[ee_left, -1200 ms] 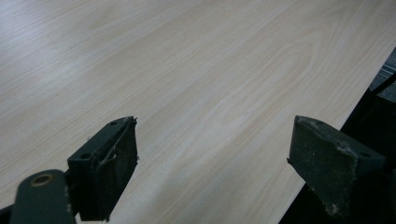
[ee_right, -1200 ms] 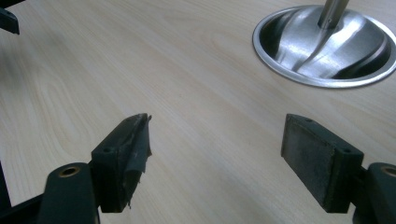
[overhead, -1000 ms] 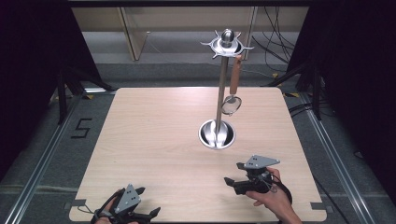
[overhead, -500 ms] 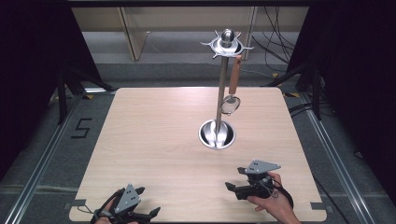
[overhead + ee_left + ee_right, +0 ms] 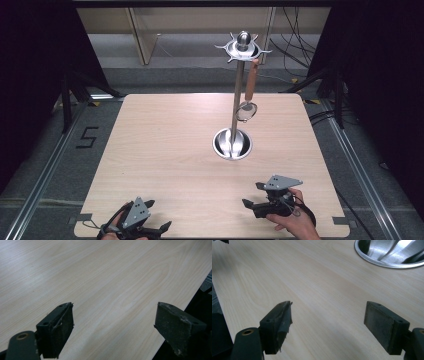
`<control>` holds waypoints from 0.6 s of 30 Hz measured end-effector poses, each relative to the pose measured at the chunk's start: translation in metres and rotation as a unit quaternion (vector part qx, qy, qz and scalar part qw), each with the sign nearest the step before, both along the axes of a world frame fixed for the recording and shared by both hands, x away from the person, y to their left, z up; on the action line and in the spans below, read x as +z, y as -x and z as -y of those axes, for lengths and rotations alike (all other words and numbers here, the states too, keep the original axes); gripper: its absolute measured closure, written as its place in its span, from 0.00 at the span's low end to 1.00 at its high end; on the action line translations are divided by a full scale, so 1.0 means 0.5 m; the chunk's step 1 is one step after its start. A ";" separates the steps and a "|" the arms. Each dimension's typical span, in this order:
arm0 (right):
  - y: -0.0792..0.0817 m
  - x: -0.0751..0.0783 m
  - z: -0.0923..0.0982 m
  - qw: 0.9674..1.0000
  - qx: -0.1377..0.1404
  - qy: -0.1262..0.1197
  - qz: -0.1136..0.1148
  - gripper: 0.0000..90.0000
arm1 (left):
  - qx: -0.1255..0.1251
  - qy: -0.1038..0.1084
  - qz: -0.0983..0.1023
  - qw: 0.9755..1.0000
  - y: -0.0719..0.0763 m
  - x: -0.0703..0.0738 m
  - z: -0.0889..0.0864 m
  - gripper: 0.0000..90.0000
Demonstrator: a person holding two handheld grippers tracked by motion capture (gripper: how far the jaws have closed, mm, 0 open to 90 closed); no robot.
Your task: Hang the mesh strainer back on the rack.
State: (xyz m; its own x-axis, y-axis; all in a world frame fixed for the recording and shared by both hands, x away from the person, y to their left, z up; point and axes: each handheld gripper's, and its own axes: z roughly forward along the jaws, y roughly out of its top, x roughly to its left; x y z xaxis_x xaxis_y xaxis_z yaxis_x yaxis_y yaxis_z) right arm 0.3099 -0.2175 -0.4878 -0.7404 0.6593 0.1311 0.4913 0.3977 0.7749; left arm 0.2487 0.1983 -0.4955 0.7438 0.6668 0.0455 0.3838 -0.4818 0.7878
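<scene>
A: What's on the surface (image 5: 165, 145)?
B: The tall steel stand (image 5: 235, 115) rises at its far right; the wood-handled spoon (image 5: 248, 97) hangs from its top ring.
A: And the tools?
B: The right tool (image 5: 257, 196) has drawn back toward the near edge, jaws spread and empty. The left tool (image 5: 152, 216) waits at the near corner, likewise agape. Hanging looks finished.

A pale wooden table (image 5: 165, 150) with rounded corners takes up the middle and lower part of the high view, its grain running lengthwise. Right of the frame's centre a round steel base (image 5: 232, 144) stands directly on it, with bare wood all around. Grey floor (image 5: 45, 165) borders the table.
</scene>
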 end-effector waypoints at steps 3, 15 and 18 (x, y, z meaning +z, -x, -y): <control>0.005 0.000 0.003 1.000 -0.002 0.003 0.000 0.26 | 0.000 0.000 -0.001 1.000 0.000 0.000 0.000 0.16; 0.016 -0.004 0.012 1.000 0.000 0.003 -0.004 0.26 | 0.010 0.003 -0.008 1.000 0.003 0.001 0.000 0.16; 0.016 -0.003 0.011 1.000 0.001 0.002 -0.003 0.26 | 0.010 0.003 -0.008 1.000 0.003 0.001 0.000 0.16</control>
